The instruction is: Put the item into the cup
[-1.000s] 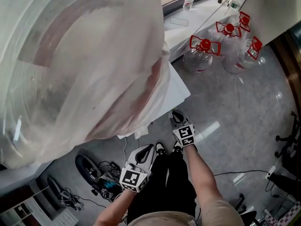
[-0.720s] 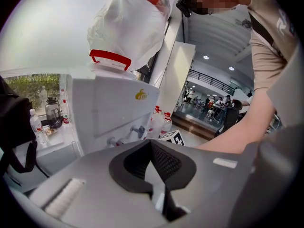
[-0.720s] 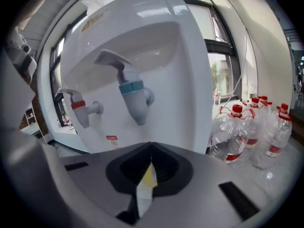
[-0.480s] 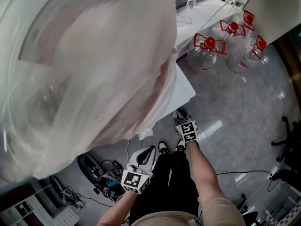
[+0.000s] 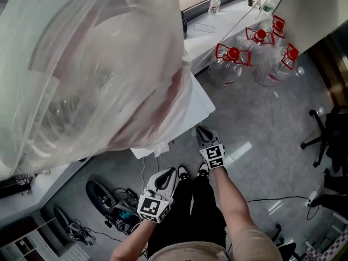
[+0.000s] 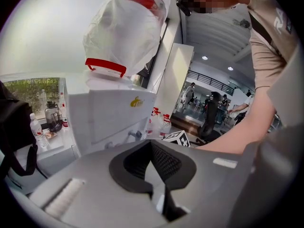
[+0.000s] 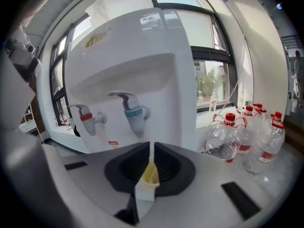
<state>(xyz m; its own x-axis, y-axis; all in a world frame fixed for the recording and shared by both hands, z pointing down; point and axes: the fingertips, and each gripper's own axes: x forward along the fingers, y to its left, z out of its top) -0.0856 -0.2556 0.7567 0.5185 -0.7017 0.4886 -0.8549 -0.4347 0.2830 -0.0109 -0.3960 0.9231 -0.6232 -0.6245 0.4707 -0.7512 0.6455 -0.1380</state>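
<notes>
Above everything in the head view, a bag-wrapped bottle (image 5: 92, 64) fills the upper left and hides most of the white water dispenser (image 7: 142, 70) beneath it; only one pale corner shows there. The right gripper view shows the dispenser's front with a red tap (image 7: 86, 118) and a blue tap (image 7: 134, 113). On the grey floor (image 5: 261, 124) beside it stand clear water jugs (image 5: 231, 64) with red caps, and a black chair (image 5: 326, 140) is cut off at the right edge. A tangle of dark gear (image 5: 109, 205) lies lower left, too small to make out.

The left gripper (image 6: 153, 151) has its jaws pressed together. The right gripper (image 7: 151, 151) pinches the item (image 7: 150, 177), a thin pale-and-yellow piece, mostly buried between the pads.
</notes>
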